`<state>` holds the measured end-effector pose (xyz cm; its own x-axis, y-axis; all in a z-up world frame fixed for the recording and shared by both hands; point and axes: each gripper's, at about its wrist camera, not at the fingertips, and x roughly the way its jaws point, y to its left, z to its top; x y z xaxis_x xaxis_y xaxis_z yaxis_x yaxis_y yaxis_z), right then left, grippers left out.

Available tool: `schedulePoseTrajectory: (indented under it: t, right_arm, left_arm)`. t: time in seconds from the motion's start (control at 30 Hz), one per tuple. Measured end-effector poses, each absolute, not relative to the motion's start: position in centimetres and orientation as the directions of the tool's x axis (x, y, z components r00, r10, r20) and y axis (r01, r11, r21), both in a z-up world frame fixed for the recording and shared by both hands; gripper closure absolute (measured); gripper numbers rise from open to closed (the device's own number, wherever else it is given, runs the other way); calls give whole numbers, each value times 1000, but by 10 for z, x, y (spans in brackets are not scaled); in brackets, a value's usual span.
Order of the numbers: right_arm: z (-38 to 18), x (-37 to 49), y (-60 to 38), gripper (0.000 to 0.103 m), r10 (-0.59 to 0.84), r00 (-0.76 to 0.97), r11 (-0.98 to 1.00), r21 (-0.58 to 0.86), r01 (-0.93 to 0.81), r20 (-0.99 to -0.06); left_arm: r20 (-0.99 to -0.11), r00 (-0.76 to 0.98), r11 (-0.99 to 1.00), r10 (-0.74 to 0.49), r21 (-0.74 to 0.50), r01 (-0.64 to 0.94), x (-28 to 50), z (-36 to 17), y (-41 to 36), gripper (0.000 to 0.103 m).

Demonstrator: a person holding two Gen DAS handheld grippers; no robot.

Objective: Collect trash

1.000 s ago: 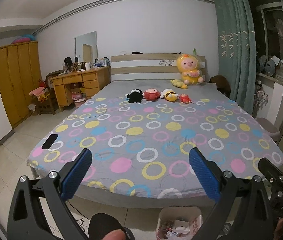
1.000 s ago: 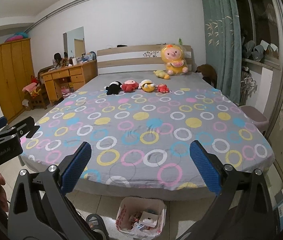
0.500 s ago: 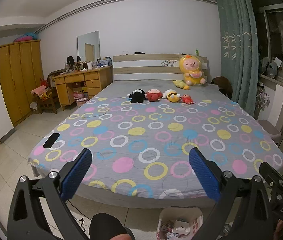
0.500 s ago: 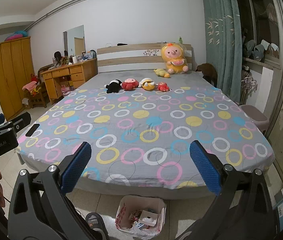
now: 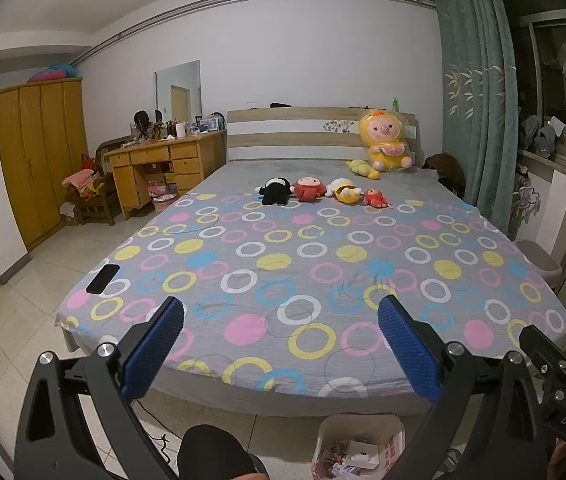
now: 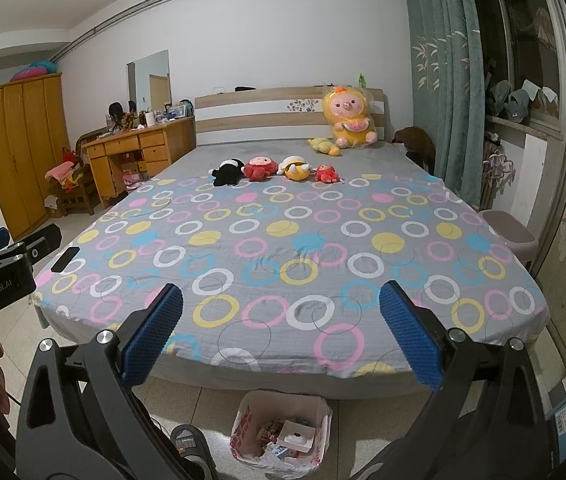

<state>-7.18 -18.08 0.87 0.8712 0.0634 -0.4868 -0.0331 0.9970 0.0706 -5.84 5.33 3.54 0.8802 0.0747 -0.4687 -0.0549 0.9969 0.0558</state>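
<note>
Plush toys point(image 5: 319, 190) on ringed bed point(image 5: 307, 264), phone point(image 5: 102, 278) near corner, desk point(image 5: 163, 168) at left

I'm looking at a bed point(image 6: 283, 248) under a grey sheet printed with coloured rings. At its 12 o'clock end a big yellow plush point(image 6: 347, 118) sits against the headboard, with a small yellow toy point(image 6: 325, 146) just beside it at 9 o'clock. Nearer the middle I see a row of four: black point(image 6: 227, 172), red point(image 6: 258, 168), yellow point(image 6: 295, 169) and small red point(image 6: 326, 173). A phone point(image 6: 65, 260) lies at the 8 o'clock corner. On the floor point(image 6: 211, 404) at 6 o'clock stands a bin point(image 6: 281, 436) holding scraps.
</note>
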Motion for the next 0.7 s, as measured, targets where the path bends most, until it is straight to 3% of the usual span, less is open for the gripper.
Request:
schedulePoseTrajectory:
  t: [0.7]
  right_arm:
    - [1,-74,-186,7,61,864,996,86,-21,-500]
  left_arm:
    - [-505,859,996,82,62,-58,-53,26,49,8]
